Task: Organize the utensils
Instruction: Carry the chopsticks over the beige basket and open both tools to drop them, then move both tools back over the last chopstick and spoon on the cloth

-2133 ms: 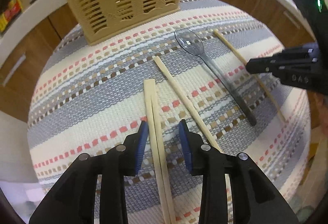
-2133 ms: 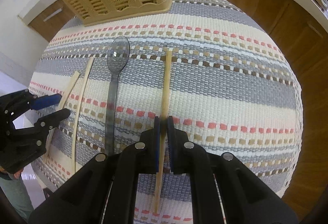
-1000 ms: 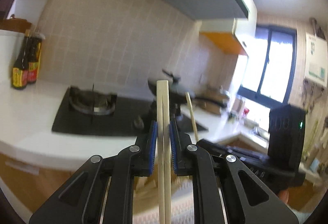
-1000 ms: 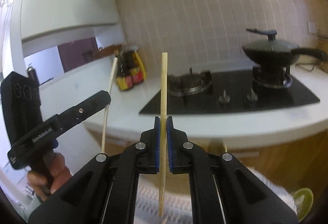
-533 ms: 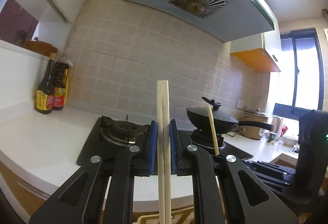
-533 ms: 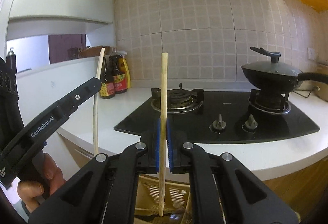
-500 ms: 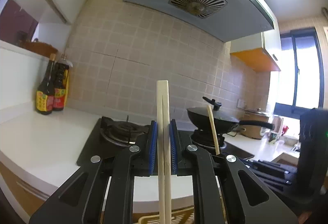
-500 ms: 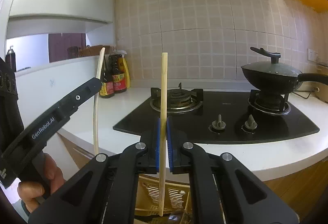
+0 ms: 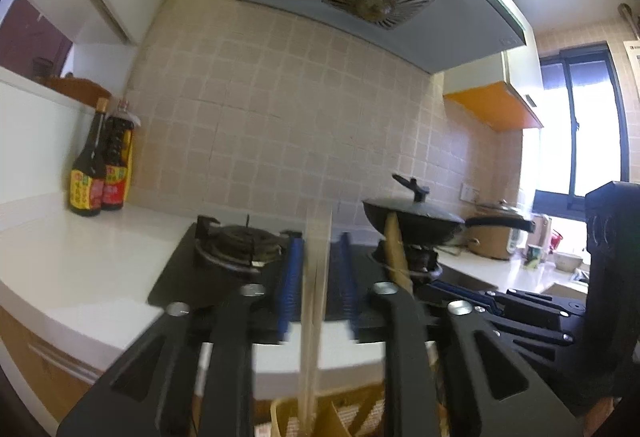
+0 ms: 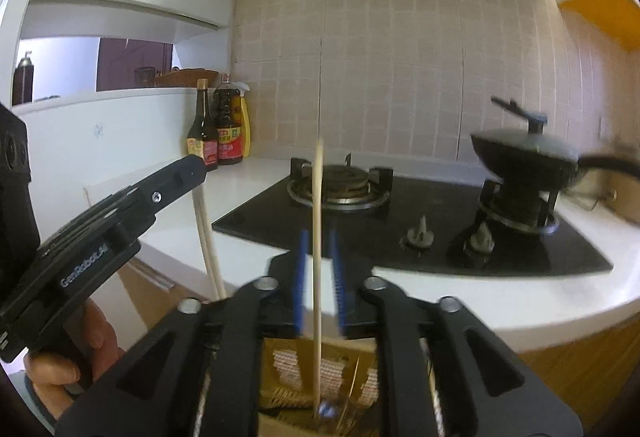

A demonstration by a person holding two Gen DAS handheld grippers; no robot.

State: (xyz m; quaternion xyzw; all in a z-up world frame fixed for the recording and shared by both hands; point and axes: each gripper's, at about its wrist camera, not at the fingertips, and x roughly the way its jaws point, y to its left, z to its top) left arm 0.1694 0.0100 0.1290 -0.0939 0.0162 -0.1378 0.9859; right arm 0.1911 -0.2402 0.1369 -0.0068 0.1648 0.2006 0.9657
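Left wrist view: the left gripper (image 9: pixel 316 283) points level toward the stove (image 9: pixel 236 245). Its blue fingers (image 9: pixel 291 277) have just been opening and now stand apart from the pair of chopsticks (image 9: pixel 316 301) upright between them, with a gap on each side. The pair is motion-blurred; its lower end reaches into the tan basket (image 9: pixel 340 413) at the bottom edge. The right gripper (image 9: pixel 404 289) appears at right beside a single chopstick (image 9: pixel 396 253).

Right wrist view: the right gripper (image 10: pixel 318 273) tilts slightly downward. Its fingers (image 10: pixel 299 277) have just been opening and are spread clear of the single chopstick (image 10: pixel 318 237), which stands upright with its lower end inside the basket (image 10: pixel 288 373). At left, a hand (image 10: pixel 60 353) carries the left gripper (image 10: pixel 188 173), with the chopstick pair (image 10: pixel 208 237) below it.
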